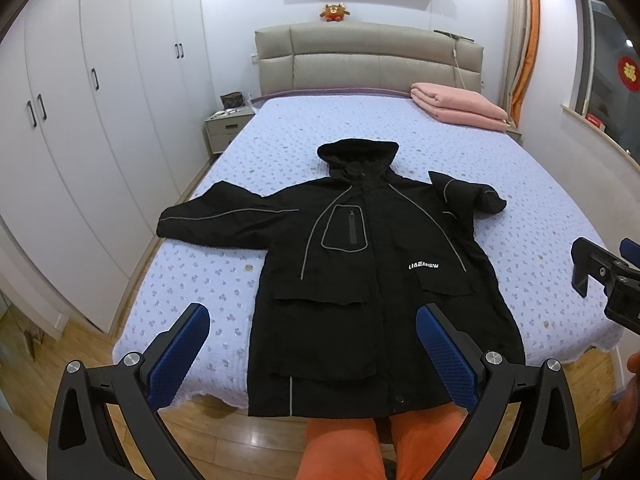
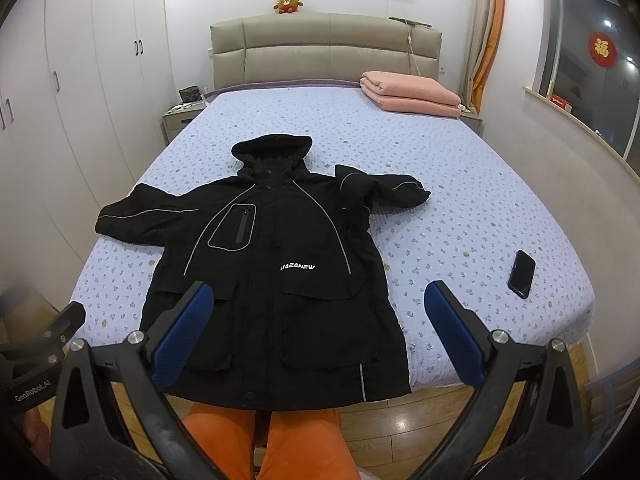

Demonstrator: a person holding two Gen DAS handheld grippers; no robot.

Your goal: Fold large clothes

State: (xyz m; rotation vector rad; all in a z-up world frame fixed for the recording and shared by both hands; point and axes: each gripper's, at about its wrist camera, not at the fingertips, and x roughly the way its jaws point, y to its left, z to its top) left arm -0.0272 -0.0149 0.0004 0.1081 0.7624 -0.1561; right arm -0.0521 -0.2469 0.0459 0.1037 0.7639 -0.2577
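Note:
A large black hooded jacket (image 1: 360, 264) lies face up and spread flat on the bed (image 1: 520, 208), hood toward the headboard, hem hanging over the foot edge. Its left sleeve stretches out sideways; its right sleeve is bent back on itself. It also shows in the right wrist view (image 2: 272, 264). My left gripper (image 1: 312, 320) is open and empty, held above the hem. My right gripper (image 2: 320, 300) is open and empty, above the jacket's lower part. The right gripper also shows at the right edge of the left wrist view (image 1: 600, 276).
A black phone (image 2: 522, 274) lies on the bed right of the jacket. Folded pink blankets (image 2: 412, 92) sit near the headboard. White wardrobes (image 1: 80, 120) line the left wall. A nightstand (image 1: 226, 128) stands left of the bed. My orange trousers (image 2: 280, 440) show below.

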